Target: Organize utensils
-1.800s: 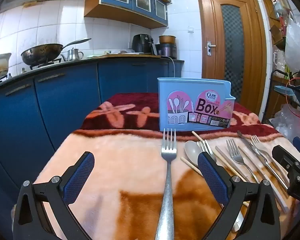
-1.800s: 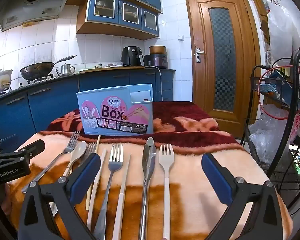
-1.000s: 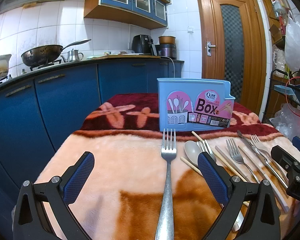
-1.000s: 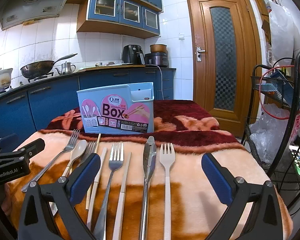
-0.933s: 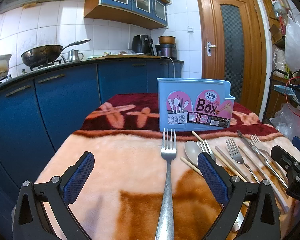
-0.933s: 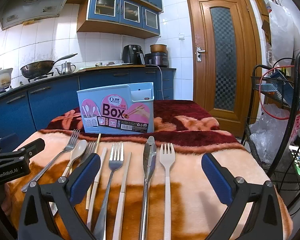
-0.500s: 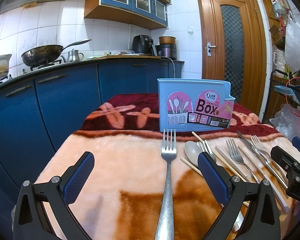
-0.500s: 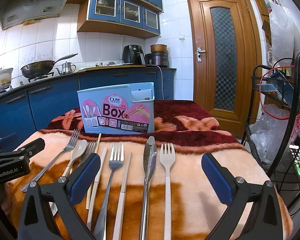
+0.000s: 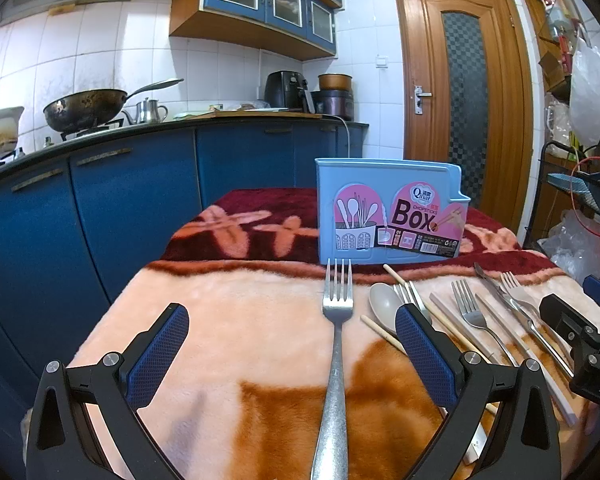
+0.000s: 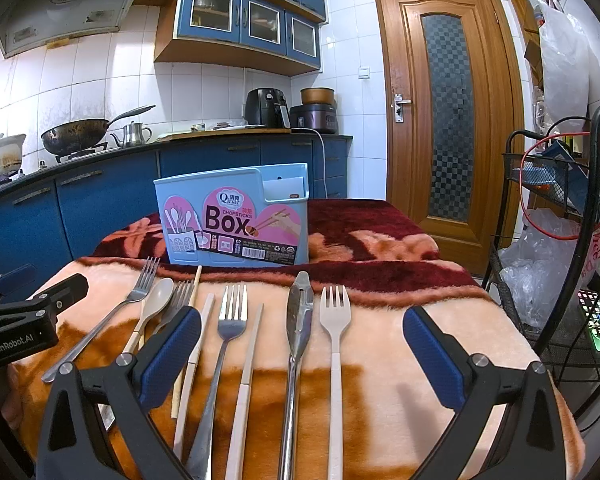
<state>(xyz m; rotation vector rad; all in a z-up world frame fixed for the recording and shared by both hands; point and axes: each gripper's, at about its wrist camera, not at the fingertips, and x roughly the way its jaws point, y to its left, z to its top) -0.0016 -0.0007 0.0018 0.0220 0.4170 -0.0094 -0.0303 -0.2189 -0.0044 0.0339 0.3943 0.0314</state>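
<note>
**Both grippers held apart over a row of cutlery, box standing behind**

The left gripper point(image 9: 292, 350) has its blue-padded fingers spread wide with nothing between them but the steel fork point(image 9: 336, 344) that lies flat on the blanket-covered worktop point(image 9: 228, 320), its tines pointing to 12 o'clock. The pads do not touch the fork. Straight beyond its tines, at 12 o'clock in the left wrist view, the light blue chopsticks box point(image 9: 388, 216) stands upright on the dark red band of the blanket.

The right gripper point(image 10: 302, 354) is likewise wide apart and grips nothing. Between its fingers lie a steel fork with a plain handle point(image 10: 230, 320), a pale chopstick point(image 10: 248, 364), a steel knife point(image 10: 298, 320) and a white-handled fork point(image 10: 334, 320), all roughly parallel, heads towards 12 o'clock. Towards 10 o'clock from that gripper rest a beige spoon point(image 10: 156, 294), another fork partly under it point(image 10: 178, 300), a wooden chopstick point(image 10: 196, 280) and a second pale chopstick point(image 10: 202, 324); how they overlap under the left finger pad is hidden. The box sits at 11 o'clock in this view, just beyond the heads of the cutlery, apart from them.

Each gripper shows at the edge of the other's view: the left at 9 o'clock, the right at 3 o'clock.
</note>
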